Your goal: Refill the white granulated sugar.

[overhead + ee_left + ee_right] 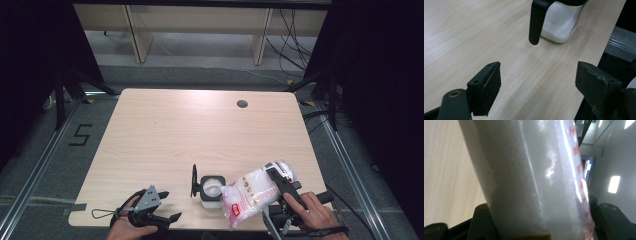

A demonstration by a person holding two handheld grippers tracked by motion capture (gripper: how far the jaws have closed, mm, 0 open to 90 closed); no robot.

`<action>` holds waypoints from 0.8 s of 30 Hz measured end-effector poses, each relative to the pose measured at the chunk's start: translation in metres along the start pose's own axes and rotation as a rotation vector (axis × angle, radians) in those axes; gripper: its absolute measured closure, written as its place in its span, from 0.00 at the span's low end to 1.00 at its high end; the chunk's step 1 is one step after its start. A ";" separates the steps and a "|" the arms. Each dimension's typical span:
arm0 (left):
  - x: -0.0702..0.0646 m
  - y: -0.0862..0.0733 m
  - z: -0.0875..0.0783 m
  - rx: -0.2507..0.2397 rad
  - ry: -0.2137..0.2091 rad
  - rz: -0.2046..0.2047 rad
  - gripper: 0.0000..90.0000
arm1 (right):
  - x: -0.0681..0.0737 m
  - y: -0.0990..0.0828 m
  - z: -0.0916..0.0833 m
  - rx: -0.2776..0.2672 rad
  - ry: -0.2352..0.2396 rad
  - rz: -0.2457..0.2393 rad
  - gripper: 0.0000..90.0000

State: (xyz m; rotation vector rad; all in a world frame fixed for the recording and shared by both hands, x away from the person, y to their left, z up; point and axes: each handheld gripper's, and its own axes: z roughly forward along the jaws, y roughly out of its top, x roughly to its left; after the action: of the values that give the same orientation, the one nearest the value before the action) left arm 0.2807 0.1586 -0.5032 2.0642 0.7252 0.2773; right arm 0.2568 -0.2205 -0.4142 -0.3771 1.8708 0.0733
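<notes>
A small clear jar (pixel 211 193) with white granules in it stands near the table's front edge, its black lid (pixel 194 181) flipped open to the left. My right gripper (pixel 276 174) is shut on a clear plastic bag (pixel 249 196) of white granules with red print, tilted with its lower end beside the jar's mouth. In the right gripper view the bag (pixel 529 182) runs up between the two jaws of the right gripper (pixel 541 220). My left gripper (pixel 170 205) stands open on the table, left of the jar. In the left gripper view the jar (pixel 560 25) and its lid (pixel 536 22) stand ahead of the left gripper (pixel 539 82), whose jaws hold nothing.
The light wooden table (pixel 175 130) has a round cable hole (pixel 242 104) at its far right. Black stands and cables stand on the floor around it. The front edge runs just under both hands.
</notes>
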 end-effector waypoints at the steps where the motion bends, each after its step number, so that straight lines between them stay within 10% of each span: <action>1: 0.000 0.000 0.000 0.005 0.002 0.004 0.22 | 0.003 0.000 0.001 -0.014 -0.016 0.034 0.49; 8: 0.002 0.001 -0.001 0.004 0.001 0.026 0.22 | -0.001 0.002 -0.001 0.002 -0.013 -0.013 0.49; 18: 0.001 0.000 0.000 0.005 0.000 0.002 0.22 | -0.001 -0.001 -0.001 -0.003 -0.011 -0.003 0.49; 20: 0.000 0.000 0.000 0.001 0.004 0.004 0.22 | 0.004 -0.003 -0.001 0.009 -0.005 0.090 0.49; 21: 0.001 0.000 -0.001 0.004 0.003 0.013 0.22 | 0.000 -0.002 0.000 -0.007 -0.009 0.024 0.49; 24: 0.000 0.000 -0.001 0.003 0.004 -0.003 0.22 | 0.002 -0.002 -0.001 0.002 -0.003 0.052 0.49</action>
State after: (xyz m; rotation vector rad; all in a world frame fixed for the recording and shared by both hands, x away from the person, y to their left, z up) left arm 0.2807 0.1592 -0.5029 2.0663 0.7313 0.2793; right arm 0.2563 -0.2232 -0.4158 -0.3271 1.8781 0.1075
